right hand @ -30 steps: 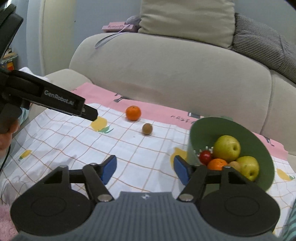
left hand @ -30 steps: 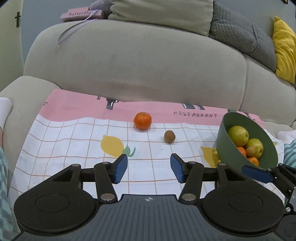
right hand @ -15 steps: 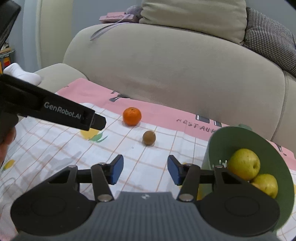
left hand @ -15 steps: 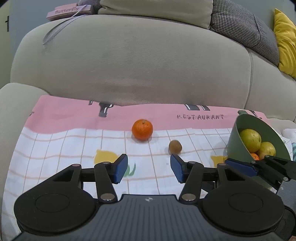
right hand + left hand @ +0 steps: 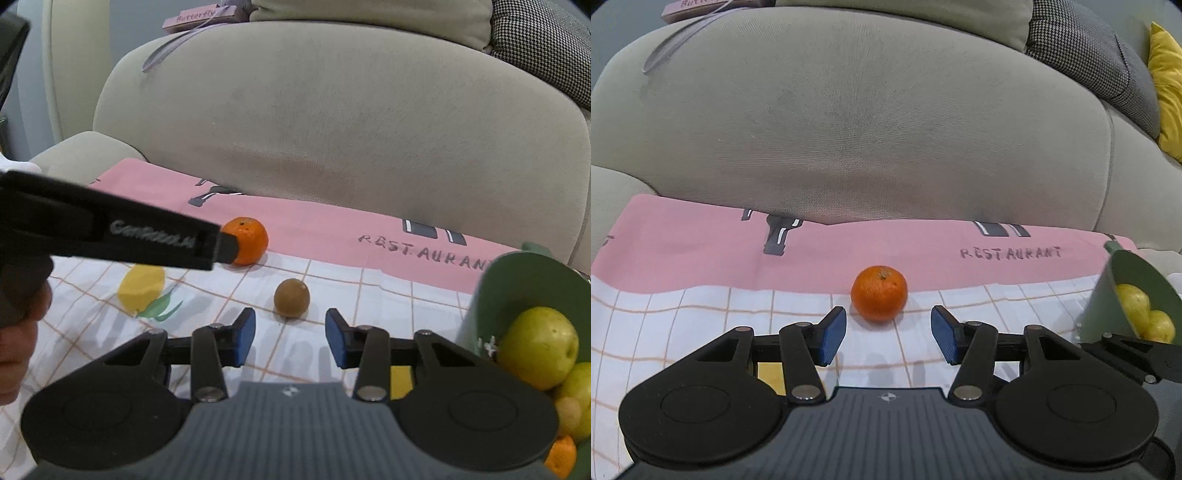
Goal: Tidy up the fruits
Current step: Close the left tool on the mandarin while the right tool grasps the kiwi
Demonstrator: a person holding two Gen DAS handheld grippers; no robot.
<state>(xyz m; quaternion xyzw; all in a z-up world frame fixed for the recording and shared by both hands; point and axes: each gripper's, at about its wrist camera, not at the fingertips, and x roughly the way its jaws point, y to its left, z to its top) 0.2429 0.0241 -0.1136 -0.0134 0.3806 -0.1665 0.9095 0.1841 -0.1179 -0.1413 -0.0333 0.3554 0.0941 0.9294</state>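
An orange mandarin (image 5: 879,298) lies on the checked cloth (image 5: 683,314) just past the tips of my left gripper (image 5: 888,335), which stands open and empty. A small brown kiwi (image 5: 291,297) sits on the cloth (image 5: 332,280) just beyond my right gripper (image 5: 290,338); its jaws are closing, nothing is between them. The mandarin (image 5: 248,240) also shows in the right wrist view, partly behind the left gripper's finger (image 5: 147,236). A tilted green bowl (image 5: 517,280) at the right holds yellow-green apples (image 5: 537,347) and small orange fruit. The bowl (image 5: 1108,306) shows at the left view's right edge.
The cloth covers a beige sofa seat; the sofa back (image 5: 849,122) rises right behind the fruit. Cushions, one checked (image 5: 1082,55) and one yellow (image 5: 1165,85), lie on top at the right. A pink box (image 5: 201,14) rests on the sofa back. A hand (image 5: 18,343) holds the left gripper.
Both grippers have come forward and down toward the fruit. The mandarin now lies just ahead of the left gripper, the kiwi ahead of the right. The right jaws have narrowed.
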